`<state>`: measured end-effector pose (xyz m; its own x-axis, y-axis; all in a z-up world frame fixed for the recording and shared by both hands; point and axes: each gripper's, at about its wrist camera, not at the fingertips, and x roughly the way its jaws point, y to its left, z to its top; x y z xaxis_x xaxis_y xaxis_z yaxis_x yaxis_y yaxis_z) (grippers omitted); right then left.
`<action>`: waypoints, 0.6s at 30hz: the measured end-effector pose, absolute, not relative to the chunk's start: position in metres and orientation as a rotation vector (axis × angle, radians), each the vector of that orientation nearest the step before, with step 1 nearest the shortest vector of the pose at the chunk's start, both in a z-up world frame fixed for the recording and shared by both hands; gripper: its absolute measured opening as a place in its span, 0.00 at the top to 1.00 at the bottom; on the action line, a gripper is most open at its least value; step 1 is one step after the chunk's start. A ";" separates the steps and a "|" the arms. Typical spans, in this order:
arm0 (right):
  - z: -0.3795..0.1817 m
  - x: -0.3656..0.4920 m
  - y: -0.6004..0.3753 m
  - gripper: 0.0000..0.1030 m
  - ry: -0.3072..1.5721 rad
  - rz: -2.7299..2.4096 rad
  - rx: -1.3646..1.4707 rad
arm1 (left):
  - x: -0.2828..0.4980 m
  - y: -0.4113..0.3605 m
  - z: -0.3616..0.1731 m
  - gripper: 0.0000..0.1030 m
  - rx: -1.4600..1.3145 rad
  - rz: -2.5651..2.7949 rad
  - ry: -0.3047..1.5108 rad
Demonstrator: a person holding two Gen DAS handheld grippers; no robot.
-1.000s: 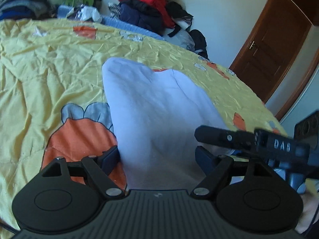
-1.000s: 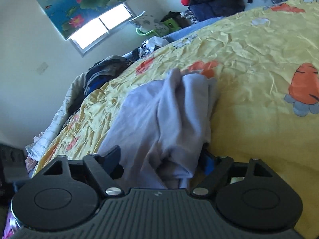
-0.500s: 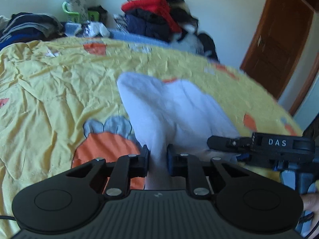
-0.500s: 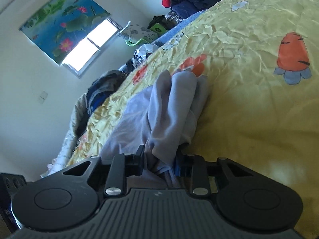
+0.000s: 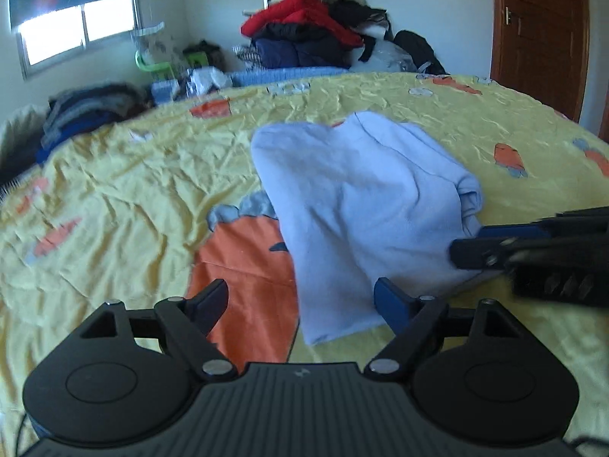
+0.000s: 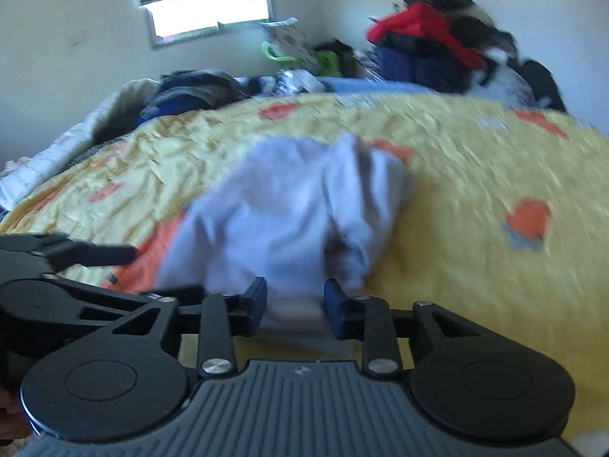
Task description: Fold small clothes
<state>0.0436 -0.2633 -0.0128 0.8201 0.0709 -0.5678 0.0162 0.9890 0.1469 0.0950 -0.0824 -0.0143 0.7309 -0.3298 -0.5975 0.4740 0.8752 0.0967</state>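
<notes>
A pale lavender garment lies partly folded on the yellow bedspread; it also shows in the right wrist view. My left gripper is open, its fingers either side of the garment's near left corner, holding nothing. My right gripper is partly open, with the garment's near edge lying between its fingers; the view is blurred. The right gripper also shows at the right of the left wrist view, by the garment's right edge.
The bedspread has orange carrot prints. Piles of clothes stand at the far side of the bed, another dark pile at the far left. A brown door is at the right, a window at the left.
Both grippers were shut on the garment's near edge half a second ago; both have opened and let it go. The garment now lies flat on the bed. Both cameras have swung.
</notes>
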 end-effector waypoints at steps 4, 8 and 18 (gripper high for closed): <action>-0.018 0.027 -0.297 0.62 0.598 0.100 0.454 | 0.090 -0.076 -0.013 0.18 0.257 -0.428 0.583; -0.031 0.022 -0.308 0.63 0.623 0.110 0.605 | 0.090 -0.073 -0.007 0.18 0.230 -0.413 0.569; -0.052 0.032 -0.315 0.93 0.583 0.122 0.835 | 0.092 -0.080 0.004 0.18 0.212 -0.430 0.552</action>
<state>0.0323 -0.3145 -0.0522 0.8375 0.3248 -0.4394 0.1212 0.6737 0.7290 0.0918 -0.0800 0.0042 0.7660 -0.3364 -0.5478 0.4482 0.8903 0.0801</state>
